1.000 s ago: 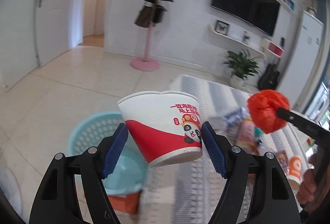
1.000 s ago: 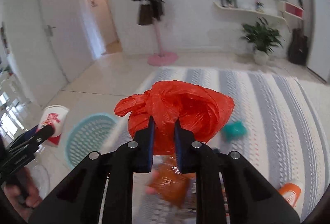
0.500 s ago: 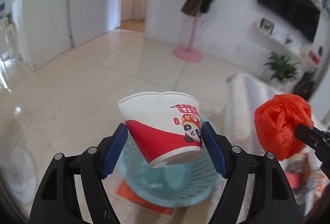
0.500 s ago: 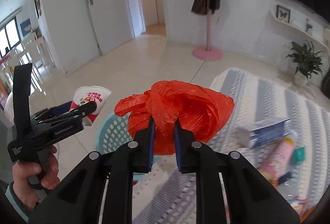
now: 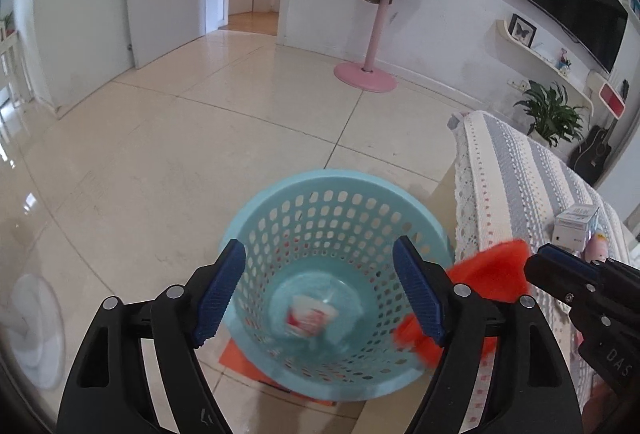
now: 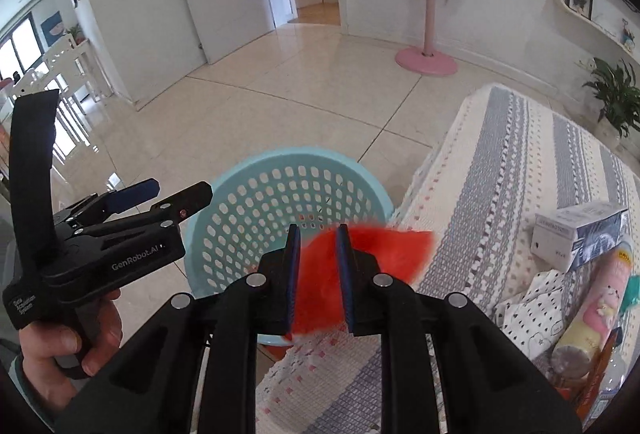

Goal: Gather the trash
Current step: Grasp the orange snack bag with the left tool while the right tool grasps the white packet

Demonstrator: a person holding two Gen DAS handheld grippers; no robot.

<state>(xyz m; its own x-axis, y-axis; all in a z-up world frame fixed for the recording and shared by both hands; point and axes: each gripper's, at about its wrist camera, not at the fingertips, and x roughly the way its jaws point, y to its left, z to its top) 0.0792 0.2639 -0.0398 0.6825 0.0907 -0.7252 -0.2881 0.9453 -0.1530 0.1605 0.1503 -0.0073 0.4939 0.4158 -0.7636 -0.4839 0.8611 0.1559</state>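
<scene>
The left gripper (image 5: 318, 290) stood wide open and empty above the blue basket (image 5: 280, 194) on the tiled floor (image 5: 180, 138); a blurred paper cup (image 5: 310, 320) lay inside. The right gripper (image 6: 318, 274), fingers slightly parted, framed the blurred red bag (image 6: 372, 246) beside the striped tablecloth (image 6: 520, 162)

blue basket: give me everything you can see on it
The basket is round, light-blue plastic with walls perforated by oval holes and a solid bottom. It stands upright on the tiled floor beside the cloth-covered table, partly over an orange sheet. A blurred red-and-white cup is at its bottom. The open left gripper hovers above it.
</scene>
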